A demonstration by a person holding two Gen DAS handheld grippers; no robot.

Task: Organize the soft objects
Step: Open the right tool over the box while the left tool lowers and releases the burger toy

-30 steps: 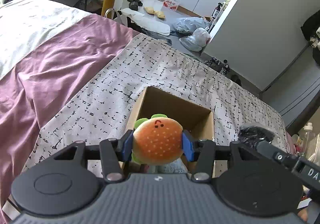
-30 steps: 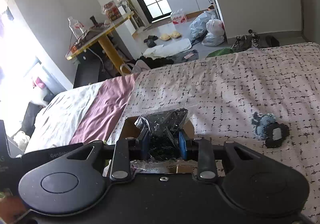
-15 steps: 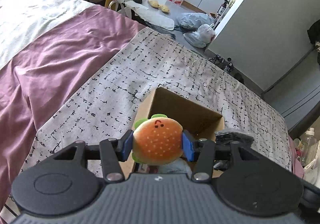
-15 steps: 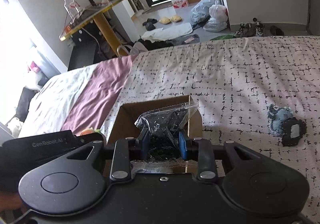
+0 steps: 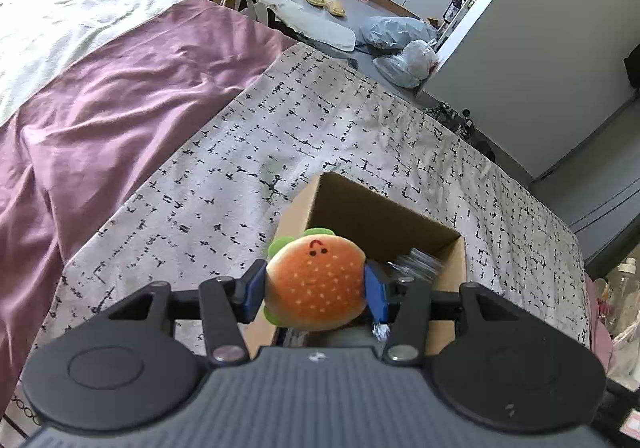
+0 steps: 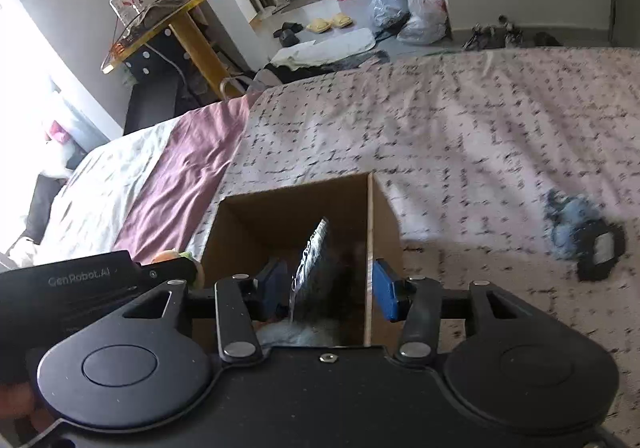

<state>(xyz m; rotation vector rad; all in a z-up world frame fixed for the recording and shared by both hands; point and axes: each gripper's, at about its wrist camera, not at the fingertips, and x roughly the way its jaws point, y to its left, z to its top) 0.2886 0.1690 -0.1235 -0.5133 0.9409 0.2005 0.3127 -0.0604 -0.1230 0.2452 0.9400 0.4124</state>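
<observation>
An open cardboard box [image 5: 404,222] sits on the patterned bedspread; it also shows in the right wrist view [image 6: 288,208]. My left gripper [image 5: 316,290] is shut on an orange burger plush [image 5: 316,284] and holds it over the box's near left edge. My right gripper [image 6: 334,290] is open over the box, its jaws wide apart. A dark bag in clear plastic [image 6: 310,268] hangs free between them, dropping into the box; it shows blurred in the left wrist view [image 5: 416,264]. A blue-grey soft toy [image 6: 580,236] lies on the bed to the right.
A purple sheet [image 5: 120,96] and white cover [image 5: 60,20] lie left of the patterned bedspread [image 5: 280,136]. Beyond the bed's far edge are a yellow-legged table [image 6: 176,24], plastic bags [image 6: 412,12] and slippers on the floor.
My right gripper moved over the box and opened, letting go of the plastic-wrapped dark bag, which now falls into the box. My left gripper still holds the burger plush by the box.
</observation>
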